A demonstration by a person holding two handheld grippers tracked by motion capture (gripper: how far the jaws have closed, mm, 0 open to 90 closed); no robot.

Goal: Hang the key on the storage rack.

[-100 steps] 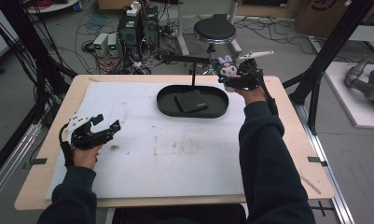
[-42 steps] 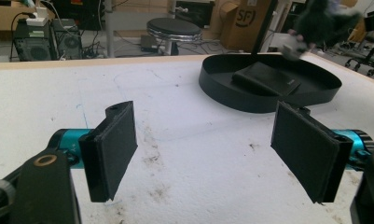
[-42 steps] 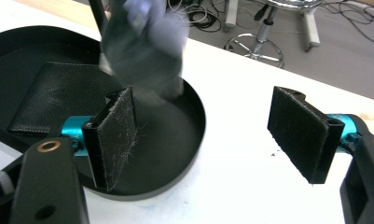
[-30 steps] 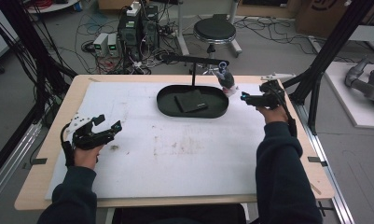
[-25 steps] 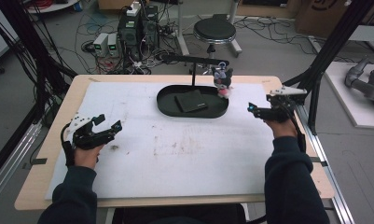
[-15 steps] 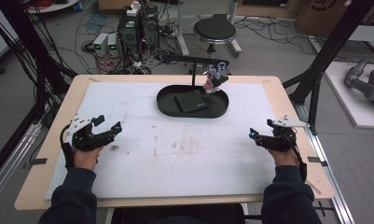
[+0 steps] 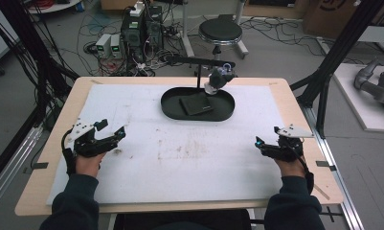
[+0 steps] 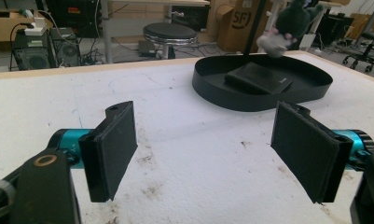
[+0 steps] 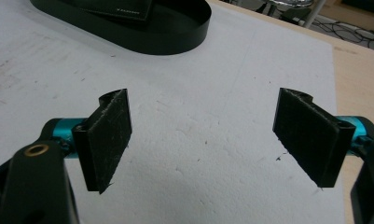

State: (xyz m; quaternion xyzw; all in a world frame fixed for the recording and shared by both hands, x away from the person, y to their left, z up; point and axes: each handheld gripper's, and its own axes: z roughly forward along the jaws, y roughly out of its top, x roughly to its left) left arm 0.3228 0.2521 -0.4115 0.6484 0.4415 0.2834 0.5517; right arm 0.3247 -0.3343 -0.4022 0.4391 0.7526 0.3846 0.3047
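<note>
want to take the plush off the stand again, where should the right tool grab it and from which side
Probably the plush toy's dark body, approached from the near right: it hangs free from the stand's arm above the tray's far edge, so the open right tool can close across it.

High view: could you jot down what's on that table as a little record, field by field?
surface: white mat on a wooden table
tray: black oval tray, far centre
in tray: flat black wallet
hanging: plush toy on a black stand, above the tray's far right rim
left gripper: open, holding nothing
right gripper: open, holding nothing
</note>
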